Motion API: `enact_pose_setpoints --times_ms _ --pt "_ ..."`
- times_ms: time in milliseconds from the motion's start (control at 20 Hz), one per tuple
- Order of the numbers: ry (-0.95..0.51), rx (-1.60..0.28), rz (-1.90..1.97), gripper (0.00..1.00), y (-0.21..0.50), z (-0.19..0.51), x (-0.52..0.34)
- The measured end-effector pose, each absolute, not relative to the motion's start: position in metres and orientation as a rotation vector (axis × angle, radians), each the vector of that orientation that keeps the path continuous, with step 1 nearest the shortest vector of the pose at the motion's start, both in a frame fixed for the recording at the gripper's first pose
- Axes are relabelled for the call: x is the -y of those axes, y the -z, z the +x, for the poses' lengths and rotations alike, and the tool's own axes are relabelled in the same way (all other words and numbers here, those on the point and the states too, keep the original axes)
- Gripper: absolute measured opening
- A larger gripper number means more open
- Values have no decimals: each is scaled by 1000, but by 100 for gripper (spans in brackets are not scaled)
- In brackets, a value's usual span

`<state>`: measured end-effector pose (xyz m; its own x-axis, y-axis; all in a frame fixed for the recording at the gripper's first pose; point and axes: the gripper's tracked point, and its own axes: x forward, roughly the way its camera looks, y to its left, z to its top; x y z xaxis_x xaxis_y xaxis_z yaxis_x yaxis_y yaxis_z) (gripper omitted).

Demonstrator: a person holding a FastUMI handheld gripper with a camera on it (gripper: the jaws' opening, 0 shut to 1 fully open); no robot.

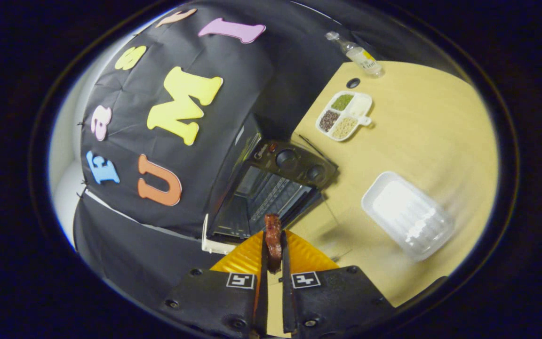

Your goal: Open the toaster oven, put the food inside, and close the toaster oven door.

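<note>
The gripper (274, 254) has its jaws pinching a dark reddish strip of food (273, 240), which pokes out past the fingertips. Just beyond it the toaster oven (271, 188) stands at the table's (421, 155) edge against the booth wall, its door (318, 221) hanging open (rack visible inside). A clear plastic tray (407, 214) lies further out on the table; a divided dish (345, 115) and a bottle (356, 52) sit toward the far edge.
</note>
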<state>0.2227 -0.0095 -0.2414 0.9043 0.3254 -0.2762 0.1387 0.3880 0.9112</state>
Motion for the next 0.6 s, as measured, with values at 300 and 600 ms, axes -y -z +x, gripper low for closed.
enact_pose_setpoints --times_ms 300,600 --pt "-72 -343 1333 15 242 280 -48" --pt "12 -195 1371 15 239 340 -55"
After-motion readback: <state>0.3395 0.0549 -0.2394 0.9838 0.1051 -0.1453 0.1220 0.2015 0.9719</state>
